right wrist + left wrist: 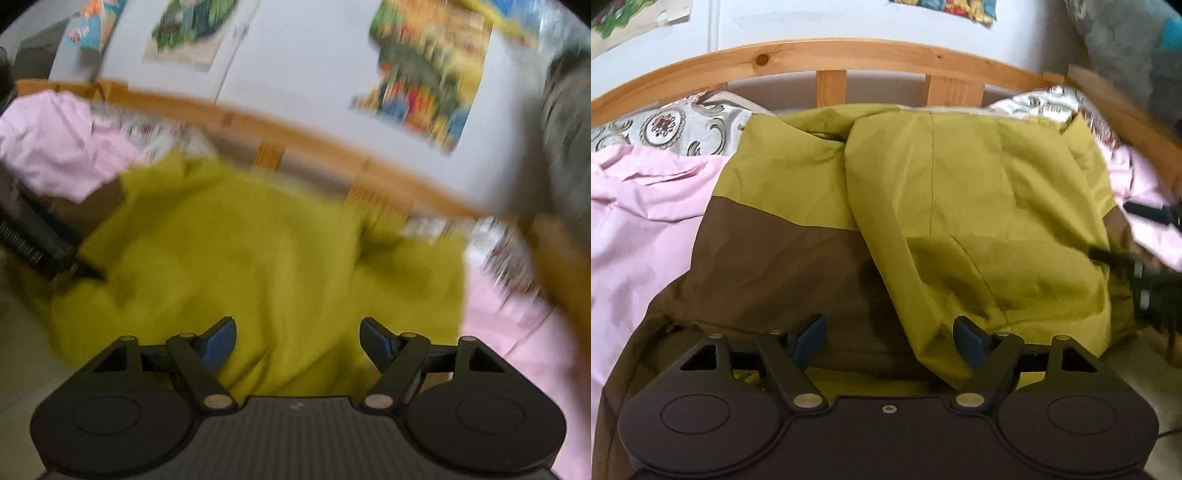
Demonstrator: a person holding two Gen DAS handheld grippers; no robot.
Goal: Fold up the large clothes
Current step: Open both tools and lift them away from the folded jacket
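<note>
A bed [831,55] with a wooden rail fills both views, and against the white wall [849,18] behind it pictures [424,74] are seen. The bed is covered by a pink sheet [635,221], and a patterned pillow [665,125] lies at the rail end.

On the sheet a large jacket [960,184] is spread, olive-green over most of its surface with a brown band [775,266] across the near left part. One green panel is folded over the brown band, its edge running diagonally toward the near side.

The left gripper [890,339] is held low over the near edge of the jacket. Its blue-padded fingers [812,338] are spread wide, and nothing is pinched between them; the folded green edge lies just beside the right-hand finger.

The right gripper [297,339] is held over the green cloth, its fingers [219,343] likewise spread apart with only fabric beneath.

The brown band and the fold line are shown clearly only in the left wrist view. The right wrist view is heavily blurred, so seams cannot be made out there; more of the wall pictures are shown in it. Each gripper appears at the edge of the other's view as a dark, blurred shape, so whether it touches the cloth cannot be told.
</note>
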